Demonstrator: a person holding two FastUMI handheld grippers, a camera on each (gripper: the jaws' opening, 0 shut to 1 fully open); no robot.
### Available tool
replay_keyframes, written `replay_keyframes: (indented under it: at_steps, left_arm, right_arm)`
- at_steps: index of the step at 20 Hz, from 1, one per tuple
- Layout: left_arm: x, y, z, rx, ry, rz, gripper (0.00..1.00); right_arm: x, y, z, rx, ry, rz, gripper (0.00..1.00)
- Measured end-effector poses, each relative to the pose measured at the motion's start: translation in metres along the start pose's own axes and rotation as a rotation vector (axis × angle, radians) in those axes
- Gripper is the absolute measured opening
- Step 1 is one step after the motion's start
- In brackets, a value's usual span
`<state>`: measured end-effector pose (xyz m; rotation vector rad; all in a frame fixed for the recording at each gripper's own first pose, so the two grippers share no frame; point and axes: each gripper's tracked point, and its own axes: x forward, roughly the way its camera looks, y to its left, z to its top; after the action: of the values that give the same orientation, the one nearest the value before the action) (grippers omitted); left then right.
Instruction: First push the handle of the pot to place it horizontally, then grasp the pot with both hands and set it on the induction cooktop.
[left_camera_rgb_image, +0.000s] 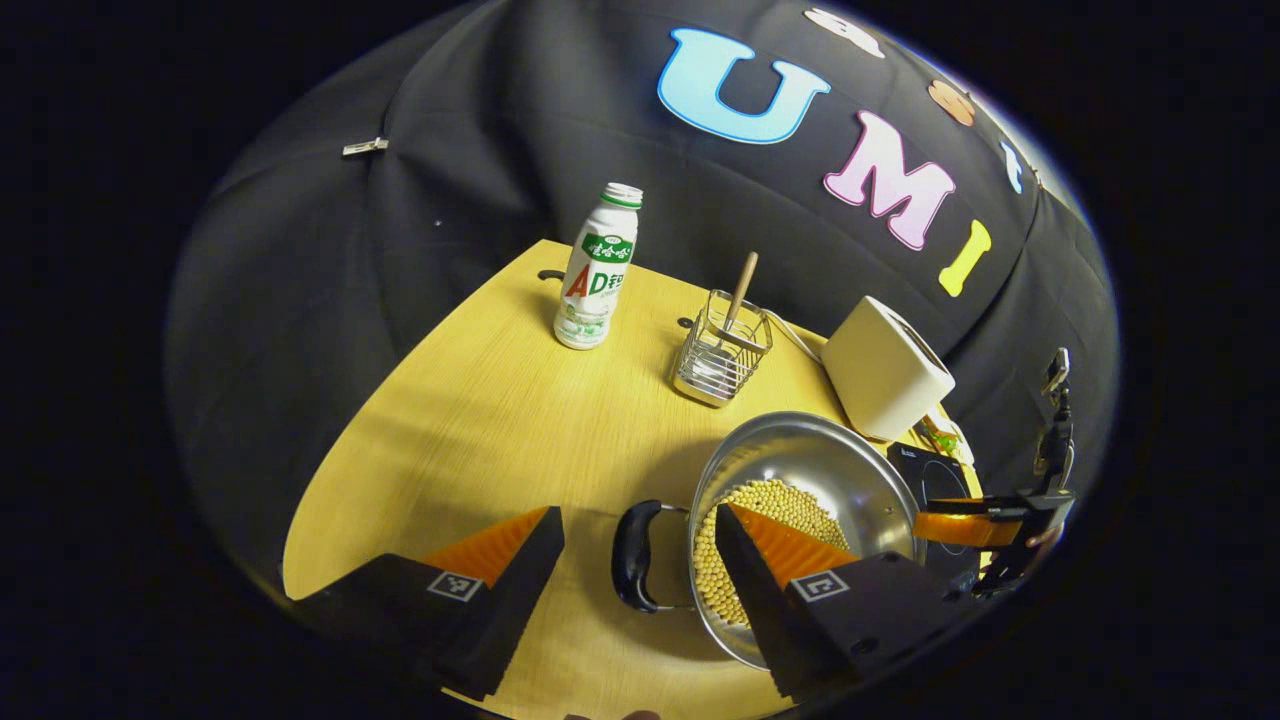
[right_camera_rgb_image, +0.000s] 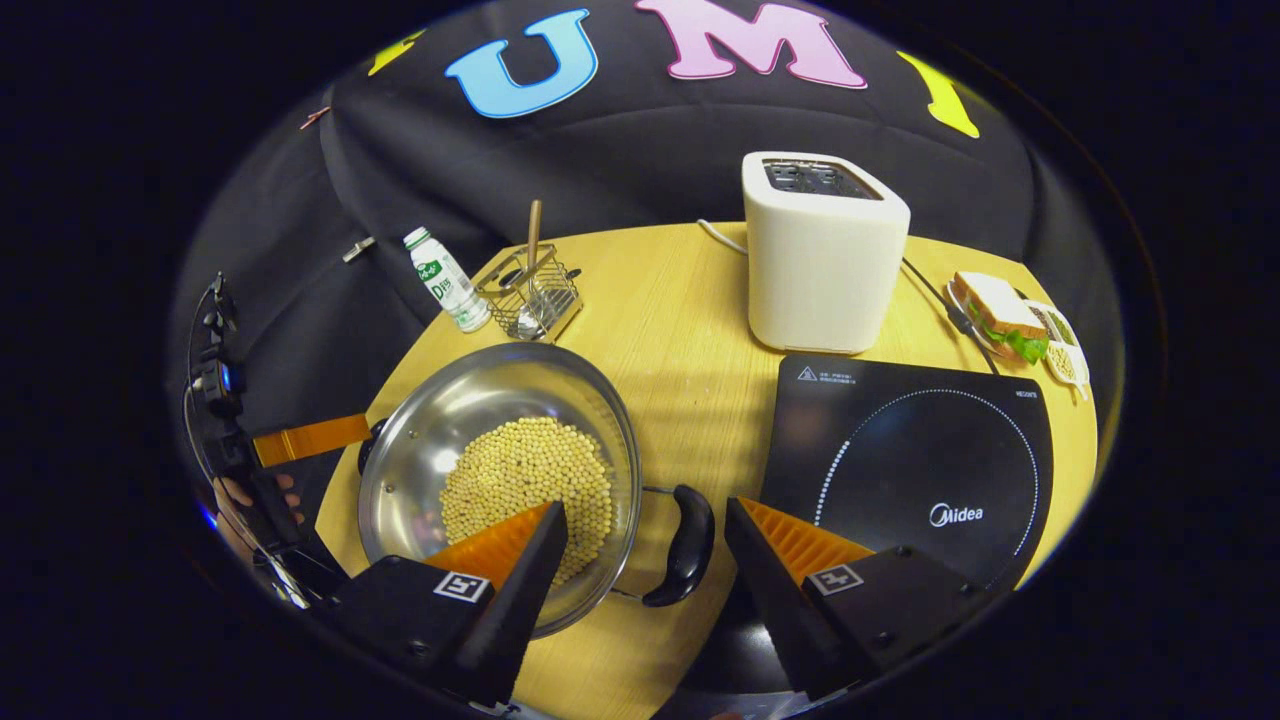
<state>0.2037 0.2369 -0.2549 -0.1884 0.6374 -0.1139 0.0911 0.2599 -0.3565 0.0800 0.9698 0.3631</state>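
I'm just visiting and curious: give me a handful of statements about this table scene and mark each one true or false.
1. The pot holds pale round beans. True.
2. The pot already sits on the induction cooktop. False: it stands on the wooden table, beside the cooktop.
3. The right gripper has its fingers spread on either side of a black pot handle. True.
4. The toaster lies tipped on its side. False: it stands upright behind the cooktop.
5. The left gripper is clamped shut on the bottle. False: it is open at the pot's other handle; the bottle stands farther back.
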Motion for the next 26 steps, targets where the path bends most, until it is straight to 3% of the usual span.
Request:
replay_keyframes:
  at_steps: [8,9,10,11,13,14,18,26]
  left_arm:
    - [0.022,-0.015,-0.028,-0.032,0.088,-0.089,0.95]
    - [0.026,-0.015,-0.029,-0.033,0.100,-0.096,0.94]
    - [0.031,-0.015,-0.031,-0.032,0.117,-0.093,0.93]
    - [0.035,-0.013,-0.034,-0.027,0.134,-0.088,0.93]
    - [0.038,-0.010,-0.040,-0.032,0.165,-0.073,0.85]
    - [0.040,-0.006,-0.045,-0.027,0.184,-0.056,0.79]
    - [0.044,0.001,-0.056,-0.044,0.211,-0.041,0.63]
    - [0.030,-0.002,-0.063,-0.057,0.210,-0.012,0.57]
  right_arm:
    - [0.023,0.008,-0.013,0.050,0.040,0.013,0.97]
    - [0.026,0.006,-0.013,0.051,0.046,0.011,0.83]
    - [0.030,0.007,-0.013,0.055,0.054,0.013,0.88]
    - [0.033,0.007,-0.017,0.057,0.075,0.014,0.83]
    - [0.042,0.010,-0.027,0.071,0.125,0.028,0.78]
    - [0.047,0.012,-0.030,0.072,0.132,0.032,0.67]
    - [0.052,0.014,-0.034,0.102,0.163,0.042,0.67]
    - [0.044,0.016,-0.040,0.165,0.197,0.030,0.53]
